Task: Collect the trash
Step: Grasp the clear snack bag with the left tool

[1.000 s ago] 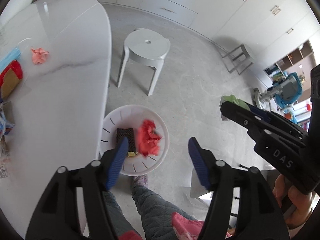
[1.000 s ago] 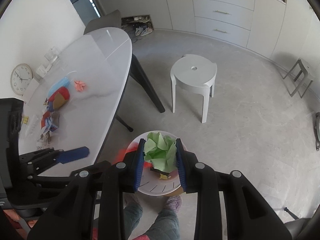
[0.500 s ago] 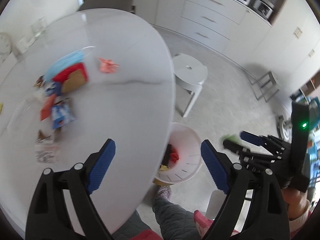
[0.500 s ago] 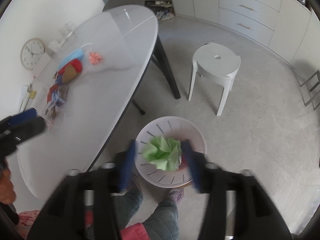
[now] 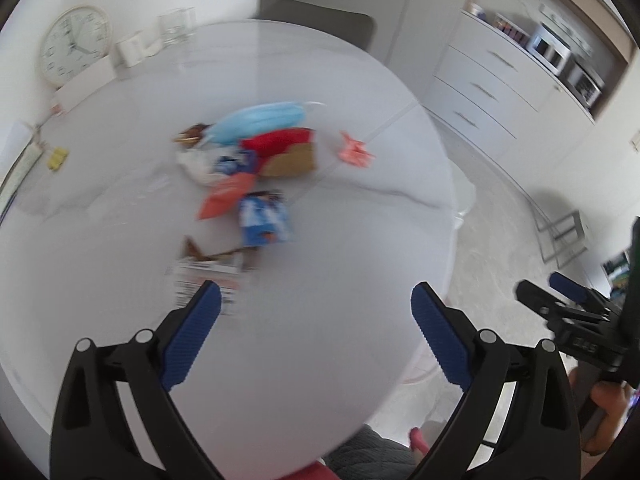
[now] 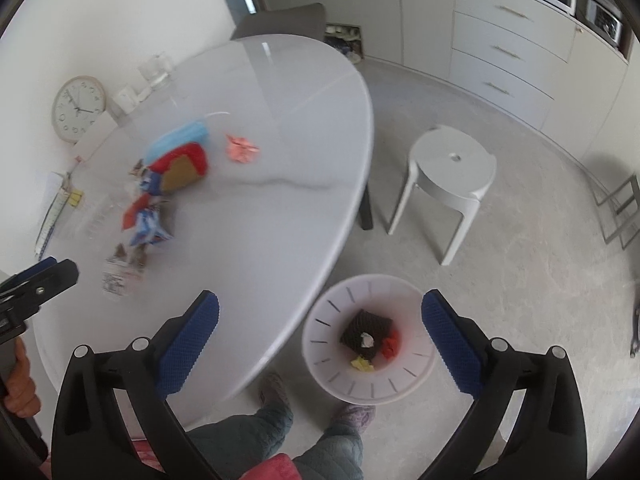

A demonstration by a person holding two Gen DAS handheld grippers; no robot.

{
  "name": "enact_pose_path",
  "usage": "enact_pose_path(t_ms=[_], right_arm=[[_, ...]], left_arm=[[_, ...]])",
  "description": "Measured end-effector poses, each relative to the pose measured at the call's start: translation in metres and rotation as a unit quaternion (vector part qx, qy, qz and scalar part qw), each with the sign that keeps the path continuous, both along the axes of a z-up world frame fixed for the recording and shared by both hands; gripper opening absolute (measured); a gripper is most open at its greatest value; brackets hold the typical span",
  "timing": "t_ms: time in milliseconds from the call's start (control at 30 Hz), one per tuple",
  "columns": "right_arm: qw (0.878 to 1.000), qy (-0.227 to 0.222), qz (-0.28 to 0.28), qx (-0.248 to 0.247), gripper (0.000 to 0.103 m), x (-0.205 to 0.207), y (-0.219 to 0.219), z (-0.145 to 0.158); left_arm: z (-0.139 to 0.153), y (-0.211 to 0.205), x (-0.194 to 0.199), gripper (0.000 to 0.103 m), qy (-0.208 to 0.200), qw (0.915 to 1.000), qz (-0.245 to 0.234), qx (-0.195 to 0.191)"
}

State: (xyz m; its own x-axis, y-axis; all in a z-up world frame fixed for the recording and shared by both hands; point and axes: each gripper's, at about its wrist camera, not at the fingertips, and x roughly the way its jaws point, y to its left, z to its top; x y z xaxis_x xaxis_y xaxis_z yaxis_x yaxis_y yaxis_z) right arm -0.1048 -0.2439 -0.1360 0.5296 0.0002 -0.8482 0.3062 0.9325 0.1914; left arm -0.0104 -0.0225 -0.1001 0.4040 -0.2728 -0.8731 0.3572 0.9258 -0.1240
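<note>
My left gripper [image 5: 316, 312] is open and empty above the white table [image 5: 328, 360]. Ahead of it lies a trash pile: a blue face mask [image 5: 260, 120], a red-and-brown packet [image 5: 288, 152], an orange wrapper [image 5: 224, 196], a blue-and-white wrapper [image 5: 266, 218], a printed paper [image 5: 204, 284] and a pink crumpled paper [image 5: 354, 150]. My right gripper [image 6: 320, 332] is open and empty above the white bin [image 6: 340, 376] on the floor. The bin holds a dark sponge [image 6: 364, 330], red paper [image 6: 391, 345] and a yellow scrap [image 6: 362, 364]. No green paper shows in the bin.
A white stool [image 6: 452, 176] stands on the floor right of the table. A clock [image 5: 74, 46], glass [image 5: 176, 26] and small boxes line the table's far edge. Cabinets [image 6: 508, 52] line the back wall. The person's feet [image 6: 352, 416] stand by the bin.
My right gripper opened and the green paper left its jaws over the bin. My left gripper opened wider and swung from the bin to over the table's trash pile.
</note>
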Motion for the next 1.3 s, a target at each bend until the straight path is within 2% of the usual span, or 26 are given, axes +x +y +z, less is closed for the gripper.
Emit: enact_pose_path(t_ms=[167,300,567,967,1100,1167,1300], right_arm=[[1.000,-0.006,0.025,-0.007,0.101,0.017,0.029,0.008],[0.999,-0.006,0.037,-0.008,0.101,0.029,0.048,0.011],[0.998,-0.001,0.061,-0.007,0.101,0.055,0.080,0.011],[0.997,0.027,0.076,-0.008,0.101,0.106,0.101,-0.005],[0.996,0.037,0.075,0.001,0.101,0.121,0.105,-0.014],[0.996,0.042,0.077,0.003,0.101,0.128,0.106,-0.018],[0.995,0.050,0.087,0.006,0.101,0.140,0.112,-0.024]], left_arm=[[-0.010,0.038,0.018,0.092,0.013,0.9993,0.035,-0.001],[-0.016,0.056,0.025,0.092,0.022,0.9987,0.045,-0.009],[-0.045,0.057,0.041,0.092,0.032,0.9995,-0.003,0.003],[-0.111,0.051,0.073,0.092,0.080,0.9948,-0.051,0.037],[-0.122,0.049,0.080,0.092,0.093,0.9937,-0.052,0.036],[-0.126,0.049,0.085,0.087,0.097,0.9933,-0.051,0.036],[-0.127,0.048,0.090,0.084,0.091,0.9936,-0.052,0.042]])
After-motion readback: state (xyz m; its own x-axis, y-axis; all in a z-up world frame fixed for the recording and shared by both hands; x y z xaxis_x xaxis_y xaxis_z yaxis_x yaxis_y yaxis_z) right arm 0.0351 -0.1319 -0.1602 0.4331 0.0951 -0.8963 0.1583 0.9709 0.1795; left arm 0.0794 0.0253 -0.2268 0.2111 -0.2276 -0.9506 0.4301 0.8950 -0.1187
